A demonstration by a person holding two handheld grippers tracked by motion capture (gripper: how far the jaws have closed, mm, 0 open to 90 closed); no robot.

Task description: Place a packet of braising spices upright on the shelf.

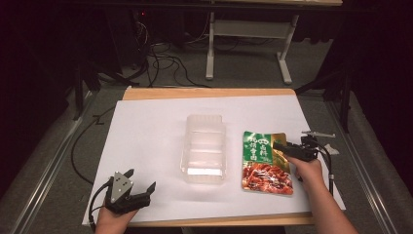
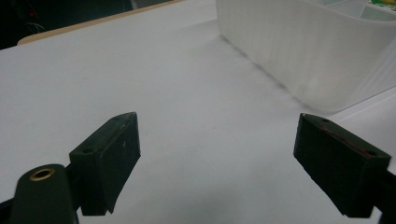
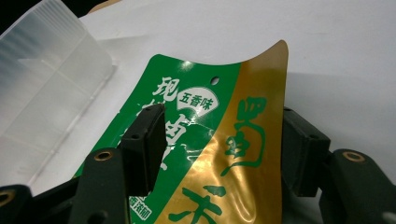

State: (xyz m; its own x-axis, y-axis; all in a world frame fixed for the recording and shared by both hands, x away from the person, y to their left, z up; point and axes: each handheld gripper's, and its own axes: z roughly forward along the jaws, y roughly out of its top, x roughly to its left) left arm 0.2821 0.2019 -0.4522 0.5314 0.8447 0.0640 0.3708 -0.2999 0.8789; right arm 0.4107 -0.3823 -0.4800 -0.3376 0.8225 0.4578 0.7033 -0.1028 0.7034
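Right claw (image 3: 219, 149): half-closed, astride snack packet (image 3: 210, 154), pads not yet pressing
Packet's length: runs along the claw's reach
Left claw (image 2: 217, 163): wide, empty, farther off

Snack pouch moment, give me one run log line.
right gripper: jaws astride snack pouch, grip unclear | left gripper: open, idle | clear tub: empty

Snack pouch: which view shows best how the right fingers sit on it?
The right gripper view: the snack pouch fills the gap between both fingers, its top edge curling up. The high view shows the whole pouch on the table; the left gripper view catches a corner.
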